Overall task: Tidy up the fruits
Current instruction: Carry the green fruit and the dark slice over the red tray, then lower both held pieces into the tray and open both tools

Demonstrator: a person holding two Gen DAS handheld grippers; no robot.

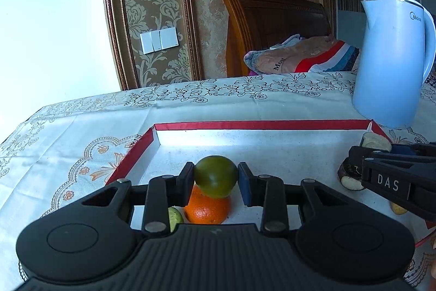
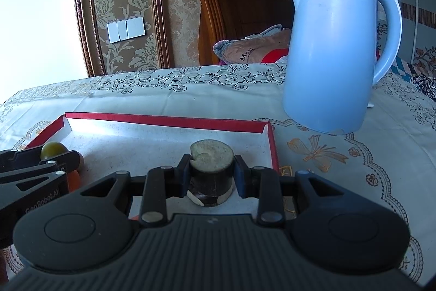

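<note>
Red-rimmed tray [image 1: 261,125], one green fruit [image 1: 216,176], one orange [image 1: 207,209]

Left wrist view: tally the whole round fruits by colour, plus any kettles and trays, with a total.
Green fruit: 1
Orange fruit: 1
Kettle: 1
Tray: 1
Total: 4

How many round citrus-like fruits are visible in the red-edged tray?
2. A dark green round fruit is gripped by the left gripper, directly above an orange fruit lying in the tray. The gripper body may hide others.
</note>
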